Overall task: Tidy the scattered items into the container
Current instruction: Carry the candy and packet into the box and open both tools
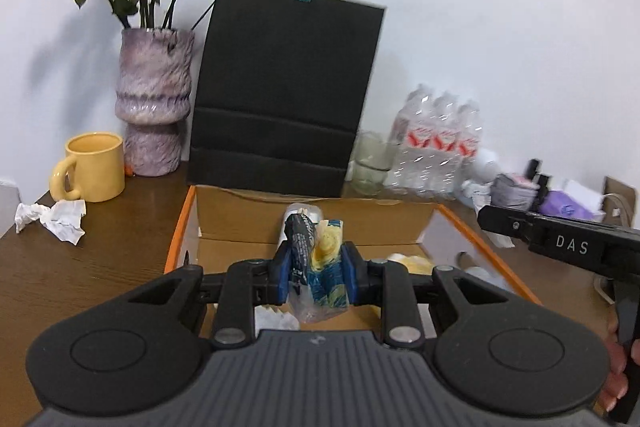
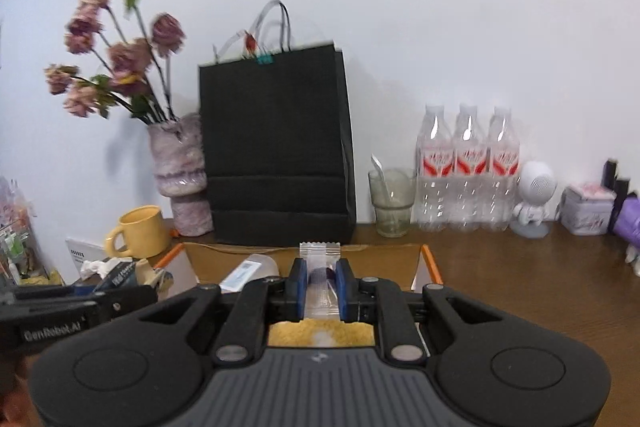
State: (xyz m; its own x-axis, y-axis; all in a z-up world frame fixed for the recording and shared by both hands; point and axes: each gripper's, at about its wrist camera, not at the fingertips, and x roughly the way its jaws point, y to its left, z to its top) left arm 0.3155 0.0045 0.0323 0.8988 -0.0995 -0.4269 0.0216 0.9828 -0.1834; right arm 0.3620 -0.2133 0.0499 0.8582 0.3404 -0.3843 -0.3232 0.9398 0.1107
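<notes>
Fingers of the left gripper (image 1: 314,269) clench a blue-and-yellow snack packet (image 1: 320,263) above the cardboard box (image 1: 312,219). The right gripper (image 2: 321,291) grasps a clear sachet (image 2: 320,267) over the same box, which sits in front of the black bag (image 2: 276,143) on the worktop (image 1: 100,251).

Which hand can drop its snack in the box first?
Probably the left gripper: its blue-and-yellow snack packet hangs over the open cardboard box. The right gripper holds a clear wrapped snack nearer the rim.

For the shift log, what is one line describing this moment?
left tool: shut on snack packet | right tool: shut on clear sachet | both above cardboard box | release pending
</notes>
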